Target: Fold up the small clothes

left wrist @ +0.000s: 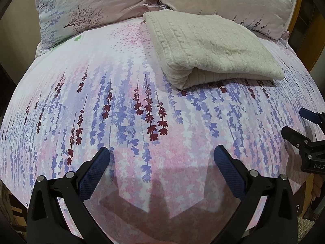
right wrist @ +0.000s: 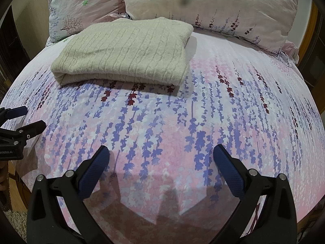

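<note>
A cream cable-knit sweater lies folded into a thick rectangle on the floral bedspread, just in front of the pillows. The right wrist view shows the same sweater at upper left, its folded edge facing me. My left gripper hovers open over the near part of the bed, well short of the sweater, nothing between its blue pads. My right gripper is open too and also holds nothing. Each gripper shows at the edge of the other's view: the right gripper and the left gripper, both with jaws apart.
Two floral pillows lean at the head of the bed behind the sweater. A wooden bed frame runs along the right side. The bed's near edge drops to the floor, where a shaggy rug shows.
</note>
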The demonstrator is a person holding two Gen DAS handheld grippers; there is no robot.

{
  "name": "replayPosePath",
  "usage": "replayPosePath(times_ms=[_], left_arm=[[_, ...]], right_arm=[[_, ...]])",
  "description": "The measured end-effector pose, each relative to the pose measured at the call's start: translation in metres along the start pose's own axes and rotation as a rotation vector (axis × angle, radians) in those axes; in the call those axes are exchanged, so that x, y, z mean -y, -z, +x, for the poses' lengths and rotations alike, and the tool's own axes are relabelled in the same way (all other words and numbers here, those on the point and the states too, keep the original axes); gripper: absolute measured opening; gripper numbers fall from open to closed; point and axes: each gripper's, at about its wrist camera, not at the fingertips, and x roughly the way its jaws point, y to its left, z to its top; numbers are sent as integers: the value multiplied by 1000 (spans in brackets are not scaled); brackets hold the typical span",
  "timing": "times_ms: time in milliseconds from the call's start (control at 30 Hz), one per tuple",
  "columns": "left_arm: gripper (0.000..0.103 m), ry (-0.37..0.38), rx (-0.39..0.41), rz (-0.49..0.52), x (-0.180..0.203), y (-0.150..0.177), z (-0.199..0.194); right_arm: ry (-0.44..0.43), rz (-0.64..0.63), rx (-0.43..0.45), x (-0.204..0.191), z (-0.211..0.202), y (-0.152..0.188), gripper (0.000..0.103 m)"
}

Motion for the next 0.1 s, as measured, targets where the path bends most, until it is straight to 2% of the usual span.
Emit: replayPosePath(times_ms=[100], left_arm=[[102,0,0,0,0,0,0]], right_arm=[[0,1,0,0,0,0,101]])
